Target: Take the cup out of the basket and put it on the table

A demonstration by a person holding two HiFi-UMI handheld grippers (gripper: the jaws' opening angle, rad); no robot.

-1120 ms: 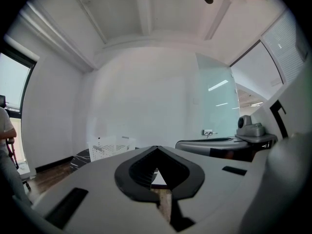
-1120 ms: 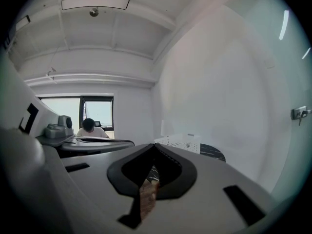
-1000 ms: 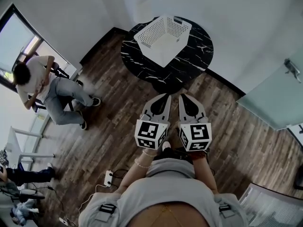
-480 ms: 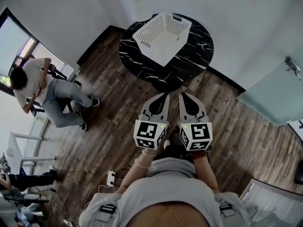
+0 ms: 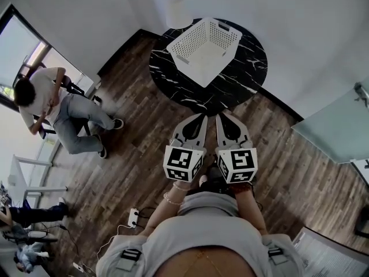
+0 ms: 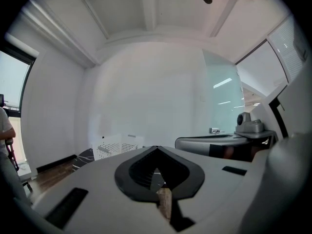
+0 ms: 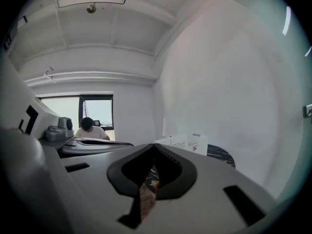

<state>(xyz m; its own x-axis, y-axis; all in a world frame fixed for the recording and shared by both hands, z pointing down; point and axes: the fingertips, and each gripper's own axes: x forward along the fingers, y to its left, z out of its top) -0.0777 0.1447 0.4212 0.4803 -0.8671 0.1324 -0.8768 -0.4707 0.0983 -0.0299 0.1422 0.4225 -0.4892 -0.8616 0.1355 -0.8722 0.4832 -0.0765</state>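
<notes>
**Inspector:** Condition of the task item?

**Assistant:** The cup cannot be made out in any view. The white perforated plastic basket (image 5: 204, 49) stands on the round black marble-patterned table (image 5: 239, 79), towards its far left part. Its interior reads as plain white from above.

**Inspector:** The tools?

**Assistant:** The left hand-held gripper (image 5: 202, 118) has its jaws together with nothing between them. The right hand-held gripper (image 5: 221, 117) is the same: jaws closed and empty. Both are held side by side over the brown wooden plank floor (image 5: 144, 154), close to the person's body. They point at the table but stay well apart from the basket.

**Inspector:** Change since the earlier frame?

**Assistant:** In the head view, the table and basket sit slightly further right than half a second ago. Both grippers keep the same place and remain closed. The seated person (image 5: 49, 105) at the left is unchanged.
</notes>
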